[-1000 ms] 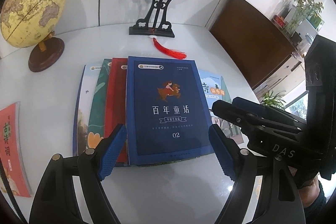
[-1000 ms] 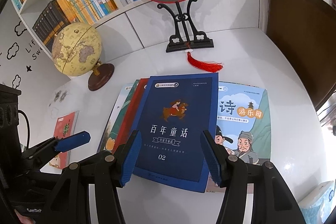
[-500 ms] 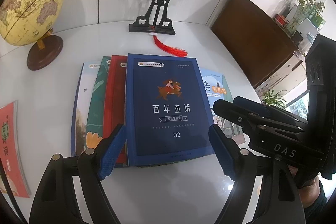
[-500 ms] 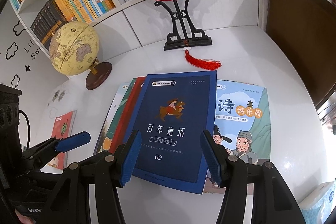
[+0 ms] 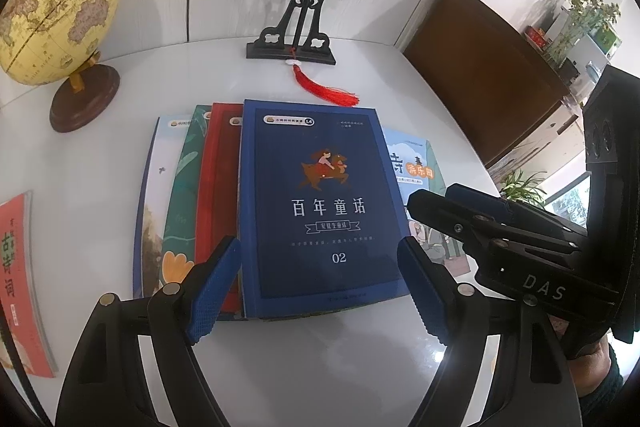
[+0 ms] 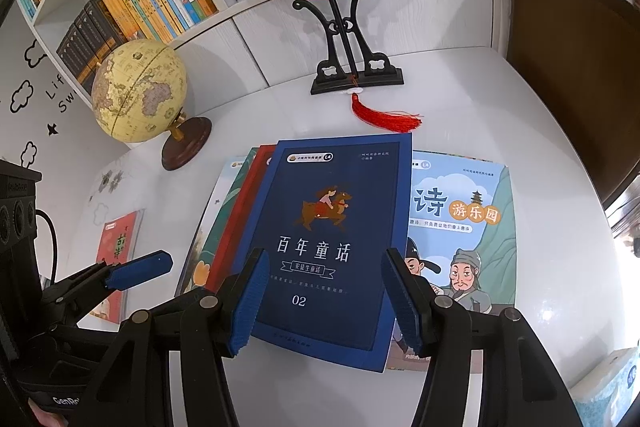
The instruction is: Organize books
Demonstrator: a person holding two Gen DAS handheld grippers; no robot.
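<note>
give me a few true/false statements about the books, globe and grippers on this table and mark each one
1. The dark blue book lies on top of the fanned pile. True.
2. The globe stands right of the pile. False: it stands left of it.
3. The left gripper is clamped on the blue book. False: its jaws are open, holding nothing.
4. A red tassel lies on the table behind the books. True.
5. The right gripper holds the light blue book. False: it is open and empty.

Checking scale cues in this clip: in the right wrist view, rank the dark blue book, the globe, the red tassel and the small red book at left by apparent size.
1. dark blue book
2. globe
3. small red book, partly hidden by the left gripper
4. red tassel

The blue book lies nearest, so its lead is exaggerated.
</note>
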